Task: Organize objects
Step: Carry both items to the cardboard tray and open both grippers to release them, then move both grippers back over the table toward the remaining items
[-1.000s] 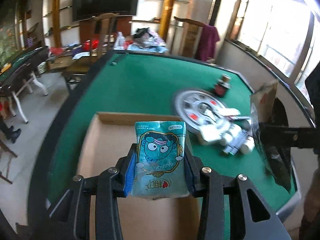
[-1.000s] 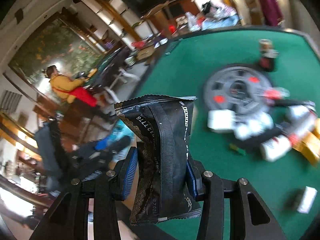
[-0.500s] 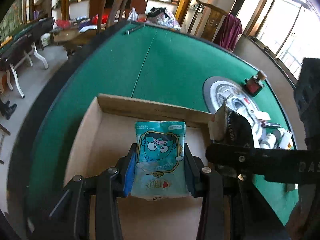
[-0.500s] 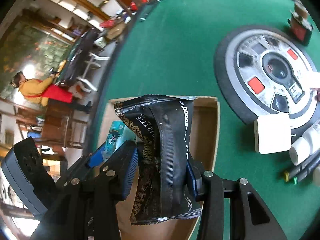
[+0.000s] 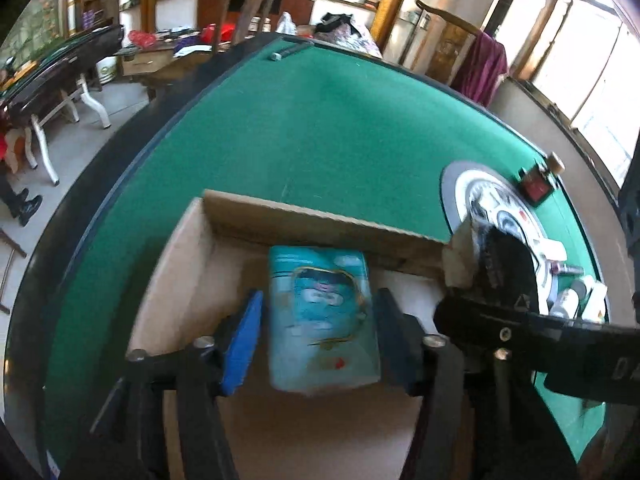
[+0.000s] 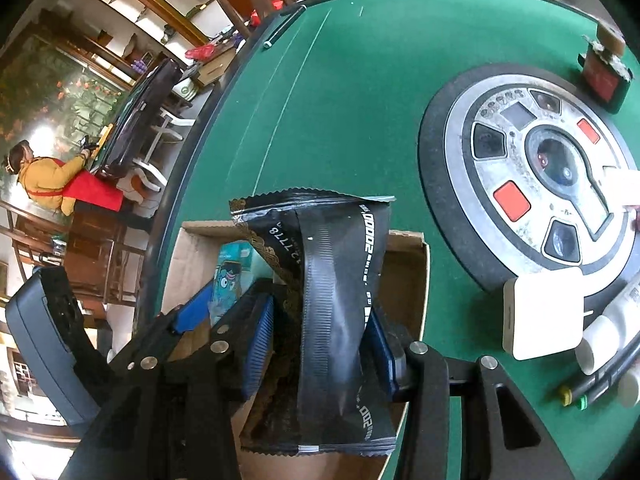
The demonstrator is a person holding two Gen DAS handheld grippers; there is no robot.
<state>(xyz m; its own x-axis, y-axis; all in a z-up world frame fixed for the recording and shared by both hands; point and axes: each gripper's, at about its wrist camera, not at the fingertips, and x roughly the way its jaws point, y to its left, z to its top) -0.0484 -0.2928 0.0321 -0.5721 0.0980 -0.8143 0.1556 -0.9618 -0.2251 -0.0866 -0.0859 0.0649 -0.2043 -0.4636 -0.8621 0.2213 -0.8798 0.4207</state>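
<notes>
Compared with 0.5 s earlier, the left gripper (image 5: 318, 320) has let its fingers spread: a gap now shows on each side of the teal snack packet (image 5: 322, 316), which reads as motion-blurred and sits lower between the blue pads, over the floor of the cardboard box (image 5: 320, 224). In the earlier left wrist view the pads pressed the packet on both sides; now neither pad visibly touches it, so the fingers stand wide. Whether the packet already rests on the box floor cannot be told through the blur.

The right gripper (image 6: 320, 344) remains clamped on the black snack pouch (image 6: 332, 312), both blue pads tight against its creased sides. Its view has moved closer to the box than 0.5 s earlier, and the pouch hangs over the right part of the box opening, its top edge rising above the far wall.

In the right wrist view the 2 grippers are side by side over the box, the left one just to the left, with the teal packet (image 6: 228, 280) showing between its fingers.

The box lies on the green table (image 5: 320, 132), close to the near-left rim. The felt beyond the box's far wall is bare up to the far rim. To the right, past the box's right wall, sits the round control panel (image 6: 532, 168), with a white box (image 6: 544, 314) overlapping its lower edge, then small white bottles (image 6: 604, 340) and dark pens (image 6: 600, 384), all bunched together. A dark bottle with a red label (image 6: 606, 76) stands just beyond the panel.
</notes>
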